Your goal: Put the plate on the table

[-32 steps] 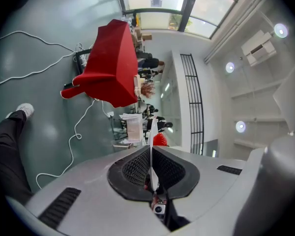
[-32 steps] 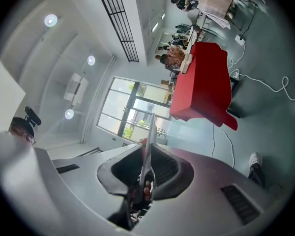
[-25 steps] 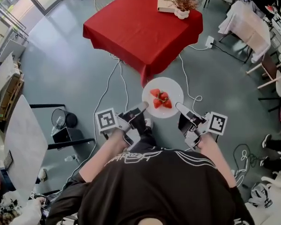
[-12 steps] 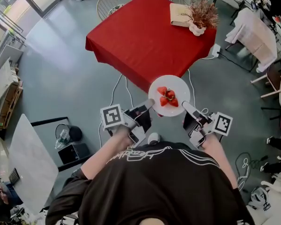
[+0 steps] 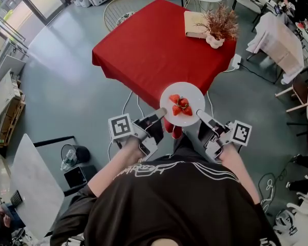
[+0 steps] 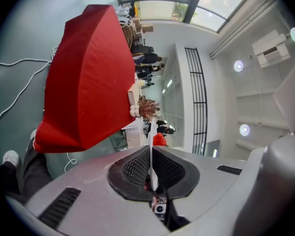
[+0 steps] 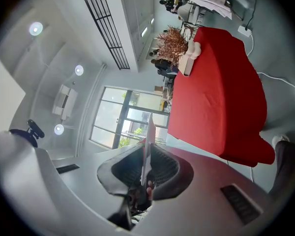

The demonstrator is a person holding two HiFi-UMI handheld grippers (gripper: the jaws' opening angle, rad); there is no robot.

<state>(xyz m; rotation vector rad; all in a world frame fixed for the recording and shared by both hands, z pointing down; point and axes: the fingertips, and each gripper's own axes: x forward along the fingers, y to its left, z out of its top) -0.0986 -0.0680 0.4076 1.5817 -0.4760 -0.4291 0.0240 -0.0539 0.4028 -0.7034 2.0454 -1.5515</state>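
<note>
A white plate (image 5: 191, 93) with strawberries (image 5: 180, 105) on it hangs level over the near corner of the table with the red cloth (image 5: 154, 45). My left gripper (image 5: 163, 112) is shut on the plate's left rim, my right gripper (image 5: 199, 115) shut on its right rim. In the left gripper view the plate's rim (image 6: 152, 156) shows edge-on, pinched between the dark pads, with a strawberry (image 6: 159, 139) beyond and the red table (image 6: 88, 77) ahead. In the right gripper view the rim (image 7: 148, 141) is likewise clamped, the red table (image 7: 221, 97) at right.
On the table's far side stand a white vase of dried twigs (image 5: 218, 25) and a tan book (image 5: 194, 23). White cables (image 5: 131, 94) trail on the grey floor by the table. A wire chair (image 5: 118, 12) stands behind it, a draped table (image 5: 274, 29) at right, a bin (image 5: 71, 154) at left.
Both grippers have carried the plate forward toward the red table: it hung over the floor short of the corner, now it overlaps the corner. The grip is unchanged.
</note>
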